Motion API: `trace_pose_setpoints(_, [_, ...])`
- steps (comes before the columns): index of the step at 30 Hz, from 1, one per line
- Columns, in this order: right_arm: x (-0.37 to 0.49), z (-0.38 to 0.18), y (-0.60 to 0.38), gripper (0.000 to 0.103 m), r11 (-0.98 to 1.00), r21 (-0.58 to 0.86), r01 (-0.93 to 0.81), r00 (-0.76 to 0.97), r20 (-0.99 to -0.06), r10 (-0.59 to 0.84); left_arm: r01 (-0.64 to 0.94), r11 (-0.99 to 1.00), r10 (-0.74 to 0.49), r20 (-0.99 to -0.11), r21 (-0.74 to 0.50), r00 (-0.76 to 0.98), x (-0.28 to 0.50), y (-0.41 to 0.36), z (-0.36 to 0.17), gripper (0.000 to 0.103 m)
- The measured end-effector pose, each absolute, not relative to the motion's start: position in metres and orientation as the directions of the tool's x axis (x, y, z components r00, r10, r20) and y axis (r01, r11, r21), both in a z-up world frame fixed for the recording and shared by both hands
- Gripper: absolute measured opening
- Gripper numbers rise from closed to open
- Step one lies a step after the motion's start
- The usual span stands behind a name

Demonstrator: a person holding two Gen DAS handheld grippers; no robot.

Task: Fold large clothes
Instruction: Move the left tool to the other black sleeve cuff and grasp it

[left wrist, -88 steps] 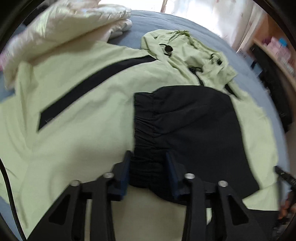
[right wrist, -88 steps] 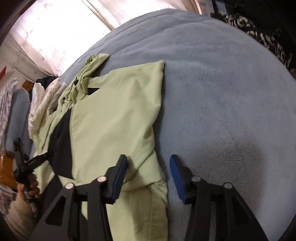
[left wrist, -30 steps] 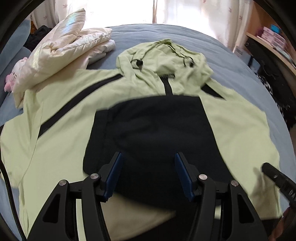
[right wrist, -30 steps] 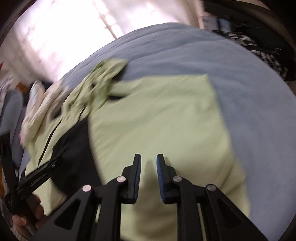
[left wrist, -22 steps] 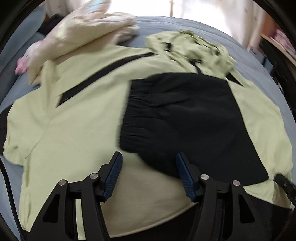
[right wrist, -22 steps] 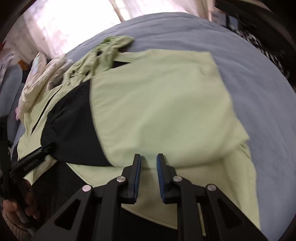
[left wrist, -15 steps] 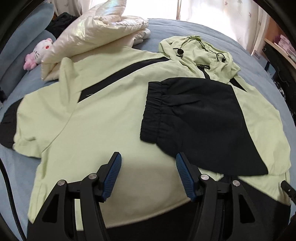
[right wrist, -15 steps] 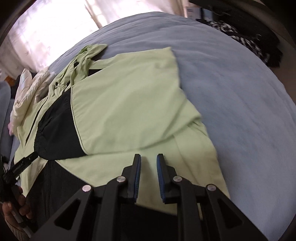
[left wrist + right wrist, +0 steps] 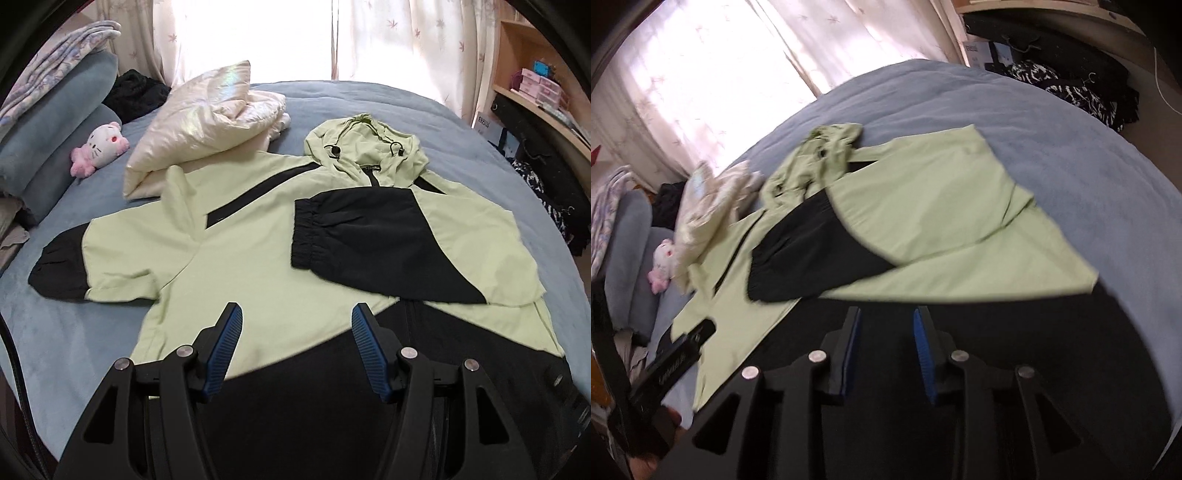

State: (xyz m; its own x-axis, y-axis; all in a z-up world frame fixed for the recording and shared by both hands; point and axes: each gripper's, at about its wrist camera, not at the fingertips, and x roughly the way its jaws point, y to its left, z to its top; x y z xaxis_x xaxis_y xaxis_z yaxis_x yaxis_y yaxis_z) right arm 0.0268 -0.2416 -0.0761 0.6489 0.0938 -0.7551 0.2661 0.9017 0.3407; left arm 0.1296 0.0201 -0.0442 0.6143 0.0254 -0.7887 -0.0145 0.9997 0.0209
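A light green and black hooded jacket lies spread face up on the blue bed. Its right sleeve with the black cuff is folded across the chest; the left sleeve stretches out flat to the left. The hood lies at the far end. My left gripper hovers open over the black hem, nothing between its fingers. In the right wrist view the jacket fills the middle, and my right gripper hangs above the black hem with jaws opening and nothing between them.
A cream padded jacket lies folded beside the hood. A pink and white plush toy and blue pillows sit at the left. Shelves and dark clothes stand to the right. Curtains hang behind the bed.
Both grippers have pulled back from the folded sleeve toward the jacket's hem and risen. The right gripper, shut a moment ago, now shows a gap between its pads.
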Motion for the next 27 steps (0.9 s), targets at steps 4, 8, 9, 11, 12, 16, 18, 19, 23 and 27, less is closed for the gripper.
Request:
trace_pose_setpoints(4, [-0.014, -0.082, -0.207, 0.031, 0.942, 0.281, 0.185, 0.648, -0.755, 0.098, -0.013, 1.0, 0.026, -0.786, 0.022, 0.617, 0.105, 0.034, -0.04, 0.061])
trace_pose_setpoints(8, [-0.044, -0.087, -0.192, 0.031, 0.969, 0.202, 0.144, 0.641, -0.765, 0.064, -0.016, 1.0, 0.028, -0.794, 0.024, 0.607, 0.085, 0.048, -0.042, 0.061])
trace_pose_setpoints(9, [-0.055, -0.087, -0.192, 0.031, 0.973, 0.183, 0.143, 0.643, -0.764, 0.049, -0.015, 1.0, 0.024, -0.796, 0.018, 0.605, 0.08, 0.052, -0.041, 0.061])
trace_pose_setpoints(11, [-0.071, -0.084, -0.196, 0.031, 0.976, 0.156, 0.15, 0.65, -0.76, 0.022, -0.014, 1.0, 0.019, -0.796, 0.012, 0.605, 0.071, 0.059, -0.041, 0.061])
trace_pose_setpoints(12, [-0.079, -0.083, -0.198, 0.031, 0.977, 0.143, 0.156, 0.653, -0.758, 0.007, -0.014, 1.0, 0.015, -0.795, 0.009, 0.607, 0.066, 0.063, -0.041, 0.061])
trace_pose_setpoints(16, [-0.108, -0.081, -0.209, 0.031, 0.974, 0.113, 0.196, 0.658, -0.752, -0.045, -0.017, 1.0, 0.007, -0.789, -0.004, 0.615, 0.052, 0.078, -0.039, 0.061])
trace_pose_setpoints(18, [-0.12, -0.08, -0.214, 0.033, 0.97, 0.11, 0.217, 0.663, -0.746, -0.064, -0.022, 1.0, 0.006, -0.787, -0.01, 0.617, 0.048, 0.088, -0.039, 0.062])
trace_pose_setpoints(19, [-0.123, -0.08, -0.215, 0.034, 0.969, 0.11, 0.222, 0.665, -0.744, -0.068, -0.028, 1.0, 0.007, -0.787, -0.013, 0.617, 0.047, 0.094, -0.04, 0.063])
trace_pose_setpoints(23, [-0.114, -0.077, -0.207, 0.035, 0.971, 0.098, 0.216, 0.676, -0.733, -0.077, -0.048, 0.999, 0.018, -0.79, -0.015, 0.613, 0.046, 0.119, -0.046, 0.064])
trace_pose_setpoints(27, [-0.084, -0.074, -0.181, 0.036, 0.984, 0.092, 0.155, 0.699, -0.713, -0.044, -0.096, 0.995, 0.029, -0.796, -0.037, 0.604, 0.053, 0.154, -0.053, 0.064])
